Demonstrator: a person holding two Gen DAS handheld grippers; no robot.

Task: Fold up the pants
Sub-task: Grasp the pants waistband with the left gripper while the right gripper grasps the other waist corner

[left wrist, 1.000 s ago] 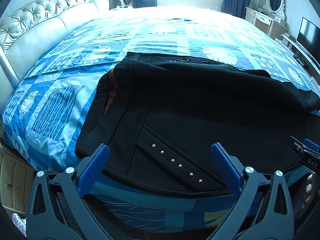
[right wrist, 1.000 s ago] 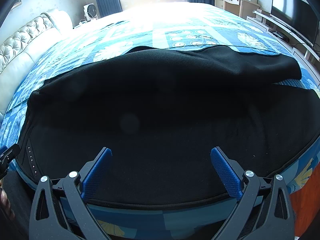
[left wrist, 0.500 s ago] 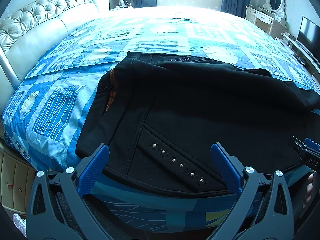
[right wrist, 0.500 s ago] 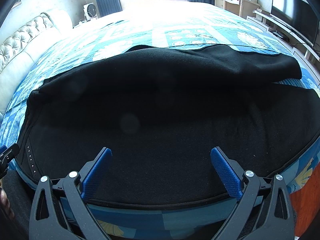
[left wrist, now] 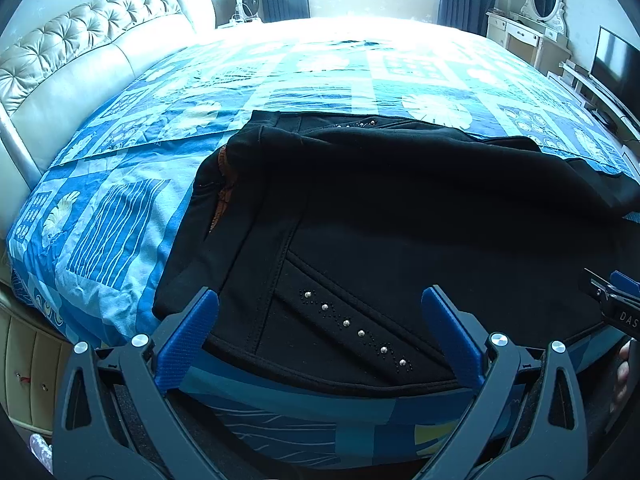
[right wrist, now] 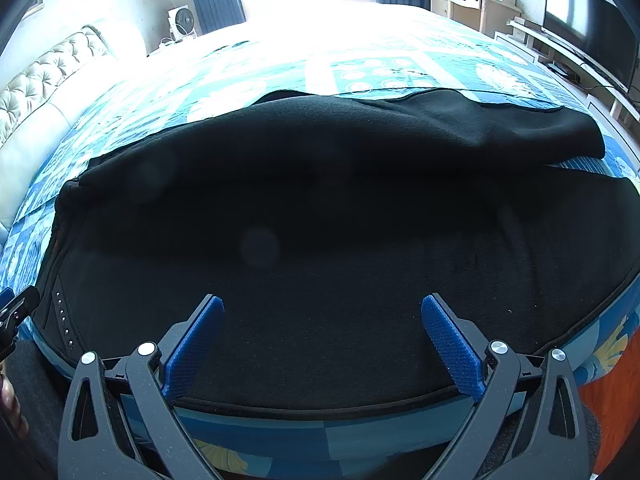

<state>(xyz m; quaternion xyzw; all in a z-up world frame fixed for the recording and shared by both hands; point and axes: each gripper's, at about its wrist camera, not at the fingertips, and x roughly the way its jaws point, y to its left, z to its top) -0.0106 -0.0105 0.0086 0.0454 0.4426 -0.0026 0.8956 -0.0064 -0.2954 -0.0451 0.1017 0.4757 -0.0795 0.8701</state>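
Note:
Black pants (left wrist: 400,216) lie spread across the near edge of the bed, waist to the left with a studded pocket seam (left wrist: 352,324). The far leg lies folded over the near one. In the right wrist view the pants (right wrist: 340,208) fill the middle, leg ends at the right. My left gripper (left wrist: 320,320) is open and empty, just above the waist's near edge. My right gripper (right wrist: 320,328) is open and empty above the near edge of the legs. Each gripper's tip shows at the other view's edge.
The bed has a blue patterned cover (left wrist: 320,80) and a tufted cream headboard (left wrist: 80,52) at the left. A dresser with mirror (left wrist: 536,20) and a TV (right wrist: 592,20) stand at the right. A fan (left wrist: 248,0) stands by the curtains.

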